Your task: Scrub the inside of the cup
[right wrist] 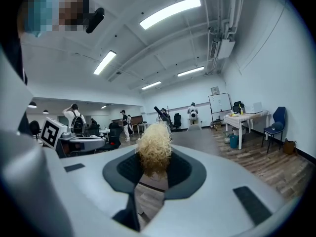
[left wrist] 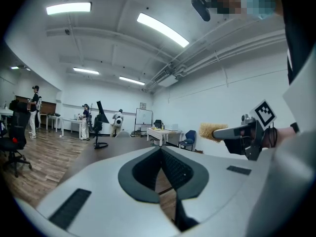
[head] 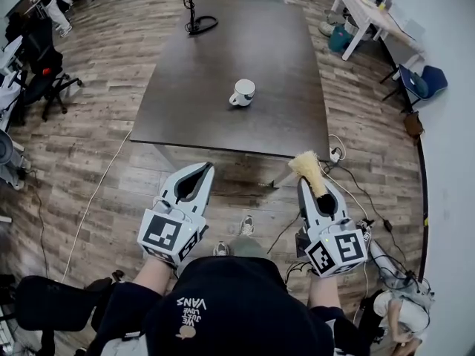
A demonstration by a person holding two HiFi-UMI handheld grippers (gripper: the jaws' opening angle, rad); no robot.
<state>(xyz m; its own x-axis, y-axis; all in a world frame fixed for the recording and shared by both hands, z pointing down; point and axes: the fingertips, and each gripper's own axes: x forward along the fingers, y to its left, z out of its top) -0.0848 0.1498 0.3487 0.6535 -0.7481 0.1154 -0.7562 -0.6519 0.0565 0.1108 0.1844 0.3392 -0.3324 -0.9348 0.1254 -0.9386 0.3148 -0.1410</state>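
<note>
One cup (head view only) on table; left gripper pressed together, empty; right gripper pinching brush.

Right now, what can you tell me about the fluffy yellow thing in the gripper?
It is a scrubbing brush with a pale yellow head of curly, straw-like fibres. The right gripper is shut on it, with its fingers pinching below the tuft, so the fluffy end pokes out ahead. Any handle is hidden. In the head view its tip shows at the near edge of the table, well short of the white cup.
</note>
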